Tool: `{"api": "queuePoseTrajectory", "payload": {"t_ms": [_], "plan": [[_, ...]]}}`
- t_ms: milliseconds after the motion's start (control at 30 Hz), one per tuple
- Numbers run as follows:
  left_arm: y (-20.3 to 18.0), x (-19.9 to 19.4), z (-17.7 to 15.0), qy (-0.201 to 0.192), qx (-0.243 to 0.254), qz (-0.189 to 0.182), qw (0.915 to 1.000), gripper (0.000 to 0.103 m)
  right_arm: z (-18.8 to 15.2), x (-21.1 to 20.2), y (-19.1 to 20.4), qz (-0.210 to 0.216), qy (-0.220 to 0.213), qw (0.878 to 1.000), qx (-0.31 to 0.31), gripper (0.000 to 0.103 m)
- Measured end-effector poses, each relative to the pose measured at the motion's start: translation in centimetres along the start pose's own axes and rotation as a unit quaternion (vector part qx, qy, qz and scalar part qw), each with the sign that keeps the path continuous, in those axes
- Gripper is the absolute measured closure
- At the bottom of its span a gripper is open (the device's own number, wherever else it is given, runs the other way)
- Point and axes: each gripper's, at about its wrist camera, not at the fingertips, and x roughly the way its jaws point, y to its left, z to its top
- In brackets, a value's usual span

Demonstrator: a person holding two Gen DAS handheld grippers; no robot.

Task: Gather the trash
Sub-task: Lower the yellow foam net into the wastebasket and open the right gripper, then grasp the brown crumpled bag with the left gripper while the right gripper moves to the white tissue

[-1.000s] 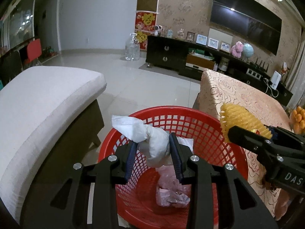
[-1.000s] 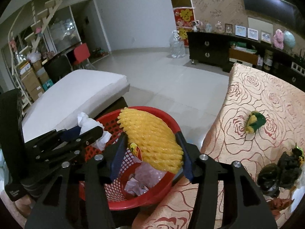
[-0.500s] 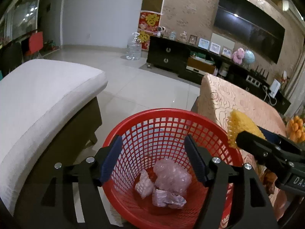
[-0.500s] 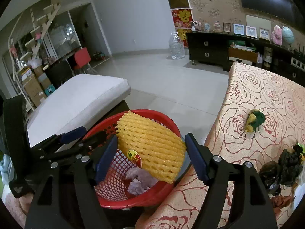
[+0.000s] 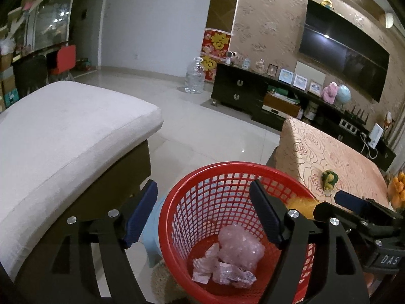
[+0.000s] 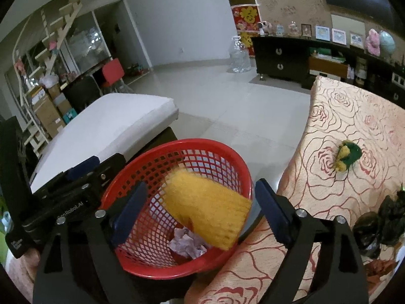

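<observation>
tiled floor, red basket beside tablecloth edge, yellow foam net inside rim

Beside the peach, rose-patterned tabletop stands a red mesh basket, holding a yellow foam net and pale pink wrappers.

Tissue, foam net now dropped

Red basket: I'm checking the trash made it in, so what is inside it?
The red basket holds a yellow foam net and crumpled pinkish wrappers at the bottom. The net hides part of the bottom in the right wrist view.
</observation>
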Motion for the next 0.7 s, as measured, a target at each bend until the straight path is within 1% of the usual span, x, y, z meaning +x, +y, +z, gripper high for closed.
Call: {"api": "queuePoseTrajectory", "payload": {"t_ms": [100, 233, 400, 600, 700], "plan": [[0.0, 0.0, 0.0, 0.000, 0.001, -0.001, 1.0000, 0.030, -0.1, -0.1, -0.1, -0.002, -0.001, 1.000, 0.000, 0.019], [0.0, -0.2, 0.1, -0.001, 0.006, -0.003, 1.0000, 0.030, -0.2, -1.1, -0.4, -0.009, -0.015, 1.000, 0.003, 0.019], [-0.5, -0.3, 0.1, -0.005, 0.011, -0.006, 0.9999, 0.027, -0.7, -2.4, -0.8, -0.027, -0.028, 0.999, 0.003, 0.019], [-1.4, -0.7, -0.1, -0.010, 0.014, -0.018, 0.9997, 0.025, -2.1, -4.5, -2.1, -0.067, -0.039, 0.997, 0.003, 0.019], [-2.0, -1.0, -0.3, -0.013, 0.022, -0.024, 0.9994, 0.024, -3.1, -6.2, -3.4, -0.095, -0.044, 0.994, 0.006, 0.019]]}}
